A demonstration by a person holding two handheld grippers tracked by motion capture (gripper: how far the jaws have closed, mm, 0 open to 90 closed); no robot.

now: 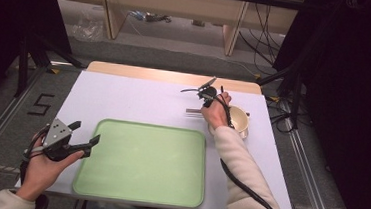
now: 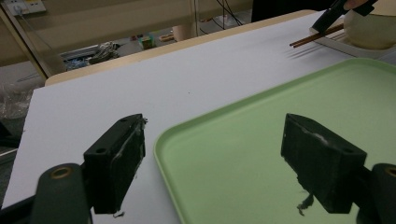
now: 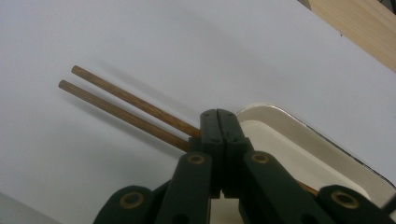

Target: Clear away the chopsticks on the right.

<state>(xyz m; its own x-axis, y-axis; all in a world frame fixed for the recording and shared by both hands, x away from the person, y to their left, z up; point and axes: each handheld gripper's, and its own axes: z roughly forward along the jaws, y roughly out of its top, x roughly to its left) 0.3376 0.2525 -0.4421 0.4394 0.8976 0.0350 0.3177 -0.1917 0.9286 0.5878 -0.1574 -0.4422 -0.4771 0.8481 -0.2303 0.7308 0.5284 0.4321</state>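
Right tongs (image 3: 218, 116) were clenched, jaws pressed flat together, directly over the chopsticks (image 3: 126, 109). From the right gripper view it could not be told for certain whether the sticks were pinched between the jaws or merely passed beneath them; they seemed to run under the tips rather than into the grip. Both chopsticks lay side by side, near ends on the rim of a small white dish (image 3: 299, 140), far ends jutting out above the white table (image 3: 140, 37). In the high view the right tongs (image 1: 193, 90) sat at the table's far right, the hand just behind, with the chopsticks (image 1: 193, 111) beside a cream bowl (image 1: 238, 119).

Left tongs (image 2: 219, 158) were released, jaws spread wide and empty, hovering over the near left corner of the green tray (image 2: 280, 116); in the high view they (image 1: 87, 133) sat at the tray's left edge.

Judged from this, the work looked barely begun. The tray (image 1: 141, 163) carried nothing, and the chopsticks, dish and bowl all sat together off it at the far right. If the aim was to load the tray, every piece was left to move, and the chopsticks had no sure grip yet.
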